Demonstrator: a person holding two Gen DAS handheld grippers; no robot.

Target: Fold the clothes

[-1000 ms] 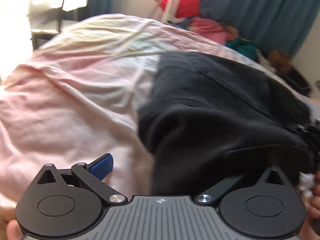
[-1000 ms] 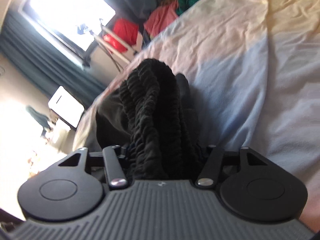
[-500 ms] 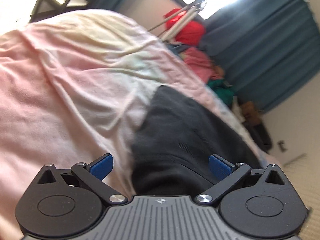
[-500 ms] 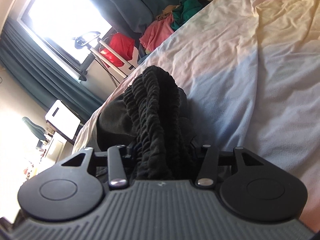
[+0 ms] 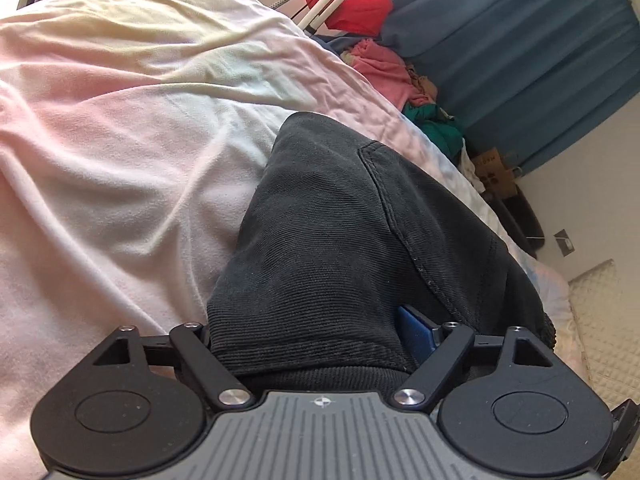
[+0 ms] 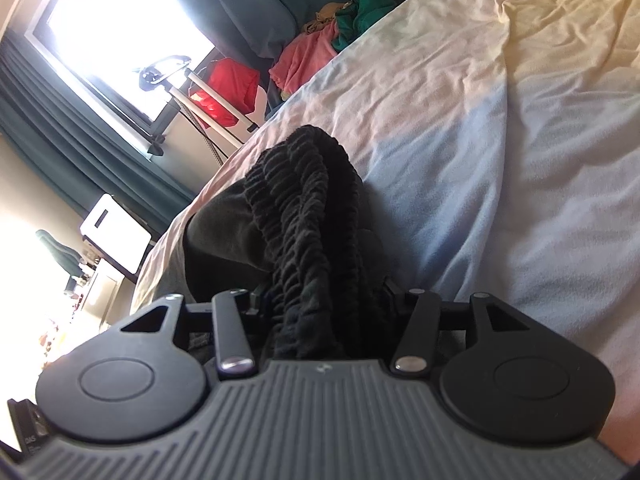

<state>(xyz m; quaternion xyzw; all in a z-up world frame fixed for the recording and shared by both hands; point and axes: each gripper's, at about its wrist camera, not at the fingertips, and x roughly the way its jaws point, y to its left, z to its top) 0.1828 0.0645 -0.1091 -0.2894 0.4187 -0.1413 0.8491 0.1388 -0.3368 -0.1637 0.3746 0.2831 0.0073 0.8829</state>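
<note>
Spread as it is across nearly all of both views, the bed sheet (image 5: 120, 152), pale pink and cream and rumpled, gives me broad open room to my left and ahead. Its far edge drops off toward a heap of loose clothes (image 5: 404, 80) below the teal curtain (image 5: 540, 60), so I judge more garments wait there, though I cannot tell how many have been folded.

On the sheet lies the black trousers (image 5: 340, 240), bunched into a thick bundle with a stitched pocket seam showing on top and more than one layer stacked along the near edge. That would fit a garment already doubled over once and being carried into another fold, or one gathered up and about to be laid flat (I cannot settle which from here). Either way it is not a neat flat packet now.

My left gripper (image 5: 320, 344) is closed onto the near edge of the trousers, cloth filling the gap, with one blue pad (image 5: 416, 332) peeking out on the right side. My right gripper (image 6: 324, 320) is clamped on the gathered elastic waistband (image 6: 304, 208), which rises in ribbed ridges from between the fingers.

Room to move is best over the bare sheet on the far side of the bundle; the bed's edge close on the right of the left view is the limit to watch.
</note>
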